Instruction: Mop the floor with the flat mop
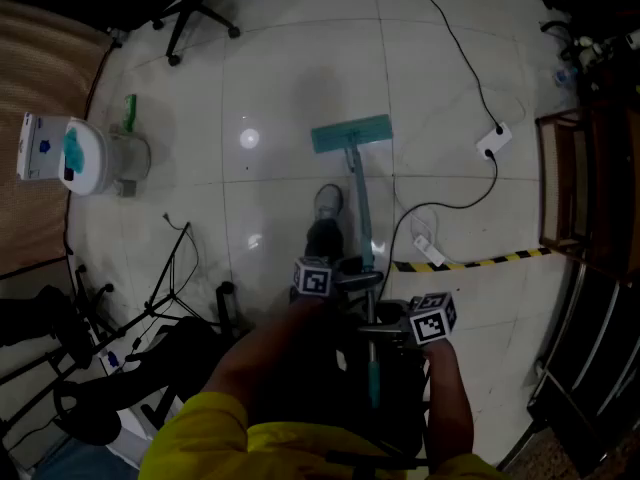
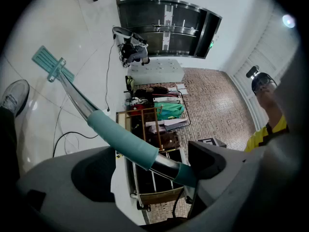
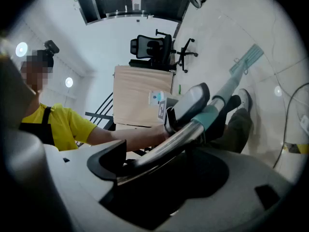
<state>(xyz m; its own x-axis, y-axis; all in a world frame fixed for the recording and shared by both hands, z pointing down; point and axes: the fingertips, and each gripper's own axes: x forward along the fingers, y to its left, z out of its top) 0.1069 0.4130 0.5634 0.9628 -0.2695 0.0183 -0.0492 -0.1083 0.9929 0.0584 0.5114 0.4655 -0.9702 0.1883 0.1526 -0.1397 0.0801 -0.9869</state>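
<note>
While both grippers clamp its shaft, the flat mop (image 1: 358, 183) with a silver metal handle runs from the lower centre of the head view up to the middle, where its teal rectangular head (image 1: 351, 134) lies flat on the glossy white tiled floor (image 1: 280, 78). The left gripper (image 1: 345, 280), with its square-marker cube, sits at the lower centre of that view and is the higher of the two on the handle; its own view shows the jaws pressed on the shaft where a teal foam grip sleeve (image 2: 123, 139) ends and bare metal shows. The right gripper (image 1: 385, 328) sits just below and to the right of it, and its view shows the jaws closed on the bare silver tube, with the left gripper further along the handle. A grey shoe (image 1: 328, 201) stands on the tiles just left of the handle, below the mop head. At the top left of the head view is a black office chair (image 1: 200, 8) on castors, and at the left edge a white and teal container (image 1: 85, 158). To the right of the mop a white power strip (image 1: 495, 140) lies on the floor with a black cable (image 1: 450, 38) running to the top edge, and a strip of yellow and black hazard tape (image 1: 480, 260) crosses the tiles lower down. A yellow sleeve (image 1: 200, 433) fills the bottom of the frame
</note>
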